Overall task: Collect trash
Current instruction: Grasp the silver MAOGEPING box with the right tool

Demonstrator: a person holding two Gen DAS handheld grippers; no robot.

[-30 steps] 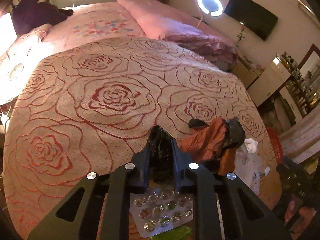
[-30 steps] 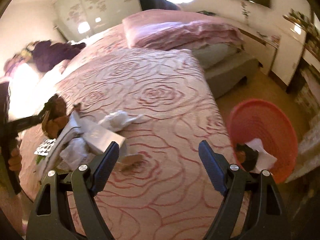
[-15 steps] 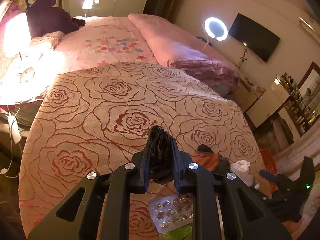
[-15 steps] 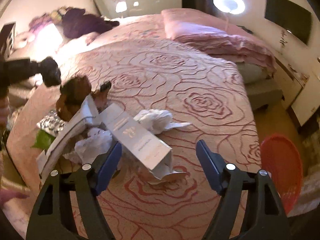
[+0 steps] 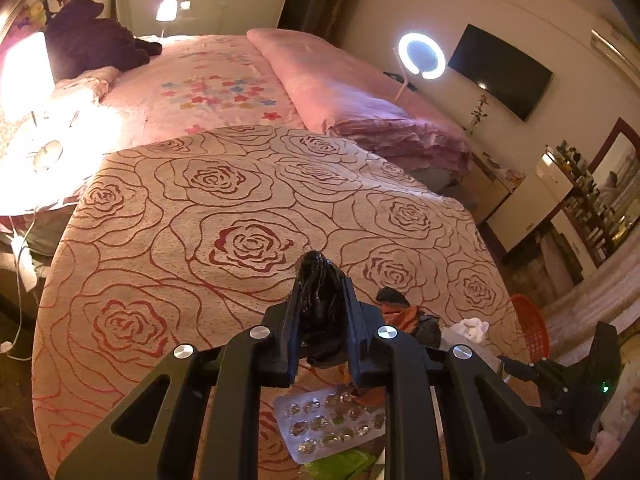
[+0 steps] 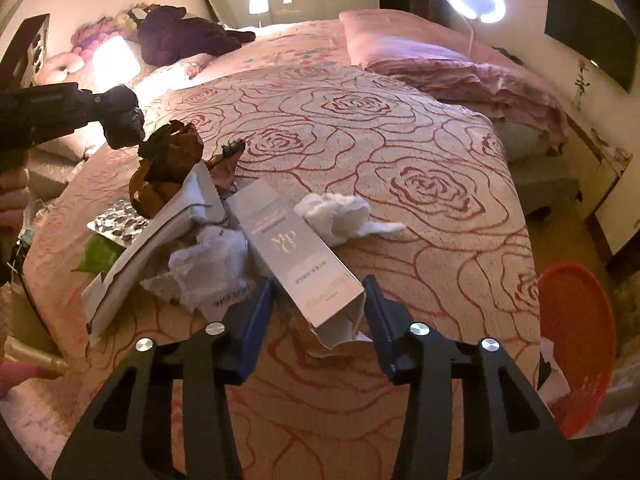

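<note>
My left gripper (image 5: pixel 322 280) is shut on a crumpled black plastic bag (image 5: pixel 320 304) and holds it above the rose bedspread; it also shows in the right wrist view (image 6: pixel 122 118). My right gripper (image 6: pixel 318 300) is open, its jaws on either side of the near end of a silver carton (image 6: pixel 296 256). Around the carton lie a white tissue (image 6: pixel 340 212), crumpled white wrap (image 6: pixel 208 264), a long white package (image 6: pixel 160 236), brown paper (image 6: pixel 168 160), a blister pack (image 6: pixel 120 220) and a green scrap (image 6: pixel 98 254).
A red basket (image 6: pixel 576 340) with some trash stands on the floor off the bed's right edge. Pink quilt (image 6: pixel 440 64) and pillows lie at the bed's far end. A cabinet (image 5: pixel 528 208) stands to the right.
My left gripper has lifted higher with the black bag. My right gripper has swung from the red basket to the trash pile and closed in around the silver carton's end.
</note>
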